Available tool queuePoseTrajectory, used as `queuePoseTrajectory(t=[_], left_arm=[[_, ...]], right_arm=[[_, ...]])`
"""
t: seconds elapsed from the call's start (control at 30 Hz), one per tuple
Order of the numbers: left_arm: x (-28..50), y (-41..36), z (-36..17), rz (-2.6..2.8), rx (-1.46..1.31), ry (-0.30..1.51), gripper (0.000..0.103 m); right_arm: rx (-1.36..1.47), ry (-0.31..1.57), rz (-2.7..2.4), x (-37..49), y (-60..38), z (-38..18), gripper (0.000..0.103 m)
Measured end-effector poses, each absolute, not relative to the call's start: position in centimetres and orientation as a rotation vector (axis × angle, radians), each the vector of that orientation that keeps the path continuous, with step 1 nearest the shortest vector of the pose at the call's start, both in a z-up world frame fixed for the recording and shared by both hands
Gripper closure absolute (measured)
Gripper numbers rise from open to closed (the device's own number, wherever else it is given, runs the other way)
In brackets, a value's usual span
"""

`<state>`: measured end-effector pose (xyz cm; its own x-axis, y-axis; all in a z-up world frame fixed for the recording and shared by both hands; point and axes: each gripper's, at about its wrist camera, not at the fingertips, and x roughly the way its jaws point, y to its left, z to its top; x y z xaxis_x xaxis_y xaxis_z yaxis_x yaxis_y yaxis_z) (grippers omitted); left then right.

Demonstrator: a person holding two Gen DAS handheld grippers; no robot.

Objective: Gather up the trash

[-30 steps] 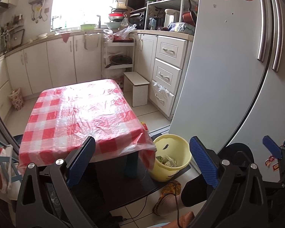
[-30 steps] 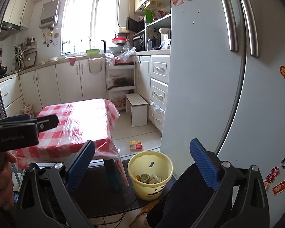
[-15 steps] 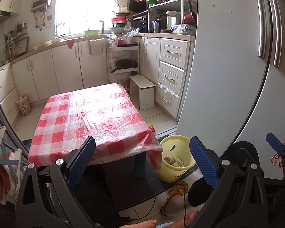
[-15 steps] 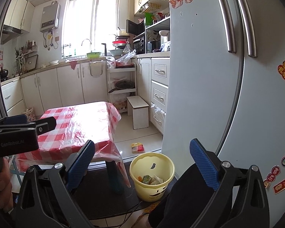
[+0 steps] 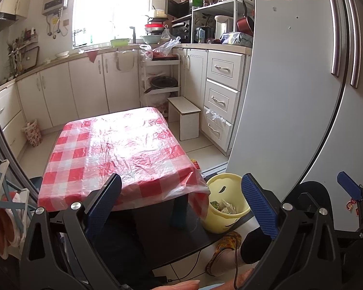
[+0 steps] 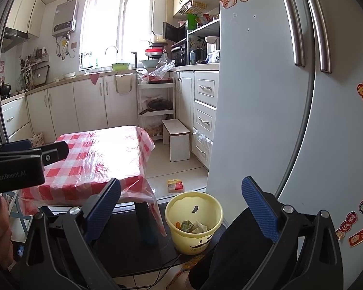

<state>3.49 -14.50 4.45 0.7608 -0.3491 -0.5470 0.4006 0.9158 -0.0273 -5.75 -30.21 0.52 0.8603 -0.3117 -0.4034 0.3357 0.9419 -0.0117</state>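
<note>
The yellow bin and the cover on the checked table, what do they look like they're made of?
Yellow bin: likely molded plastic, smooth, slightly glossy, with a thin even rim. Table cover: a clear, thin plastic film over a red-and-white checked cloth, judging by its wrinkles and window glare.

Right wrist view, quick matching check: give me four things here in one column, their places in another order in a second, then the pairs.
1. yellow bin
2. flat packet
3. white stool
4. checked tablecloth

A. covering the low table
B. on the floor tiles, just beyond the bin
C. standing before the drawers
D. on the dark mat by the fridge, trash inside

Pairs: 1-D, 2-B, 3-C, 4-A
</note>
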Motion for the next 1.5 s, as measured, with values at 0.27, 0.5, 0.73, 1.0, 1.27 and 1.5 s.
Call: queuePoseTrajectory(t=[0.27,0.5,0.73,1.0,1.27,1.5], left_arm=[[3.49,-14.48,4.48,-0.408,0.093,0.574,0.008],[3.46,-14.55,4.34,-0.404,0.093,0.572,0.008],[3.26,-14.33,4.24,-0.399,0.092,0.573,0.008],[3.28,-14.30,4.21,-0.398,0.093,0.574,0.008],[3.38,-14.24,3.62,-0.392,0.094,0.588,0.008],[3.24,-14.34,3.58,-0.391,0.104,0.587,0.008]], right_arm=[[0.058,0.418,-0.336,-5.68,-30.21,0.51,0.007],[0.054,0.424,-0.333,-5.64,-30.02,0.49,0.007],[0.054,0.432,-0.330,-5.55,-29.97,0.46,0.007],[0.048,0.437,-0.328,-5.51,-29.75,0.20,0.007],[0.047,0.450,-0.327,-5.39,-29.82,-0.11,0.007],[0.050,0.450,-0.326,-5.59,-29.79,-0.12,0.007]])
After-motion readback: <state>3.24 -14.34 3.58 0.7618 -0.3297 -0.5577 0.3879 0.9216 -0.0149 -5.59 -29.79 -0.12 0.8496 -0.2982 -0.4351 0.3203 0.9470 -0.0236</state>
